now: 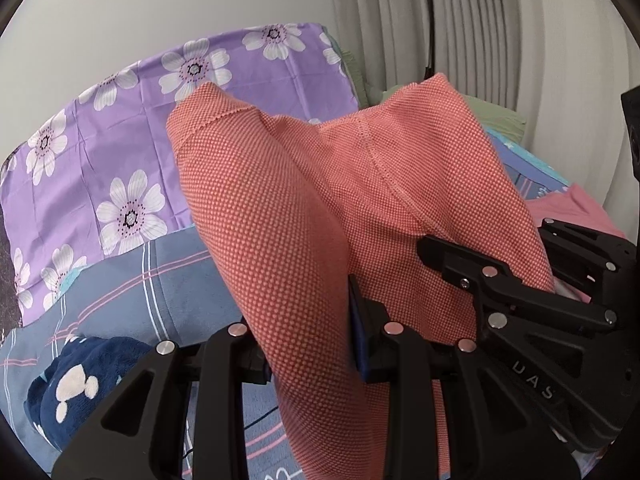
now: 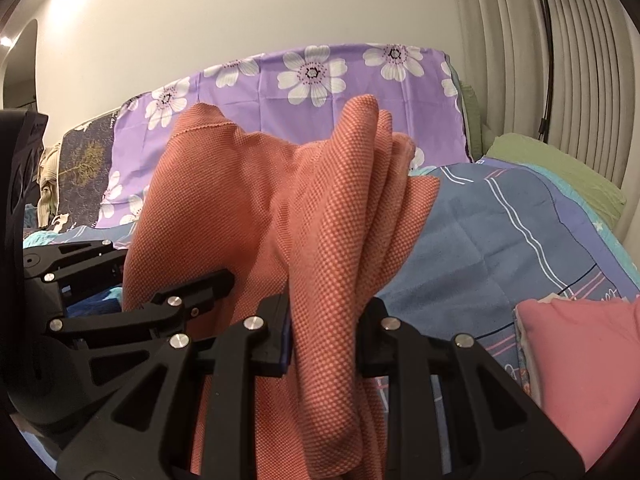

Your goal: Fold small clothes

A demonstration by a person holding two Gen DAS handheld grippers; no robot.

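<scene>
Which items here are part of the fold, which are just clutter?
In play: coral garment, left gripper, right gripper, both shut on it.
Lying about: purple floral sheet, blue plaid blanket, pink cloth, navy plush, green pillow.

**Garment raised over the bed between two grippers**

The garment [image 1: 304, 208] hangs between both grippers above the bedspread [image 2: 480, 232]. Behind it stands the flowered sheet [image 1: 100, 128]. A folded pile [image 2: 580, 352] lies to the right, a plush garment [image 1: 76, 384] to the left, and the pillow [image 2: 560, 168] far right behind.
</scene>
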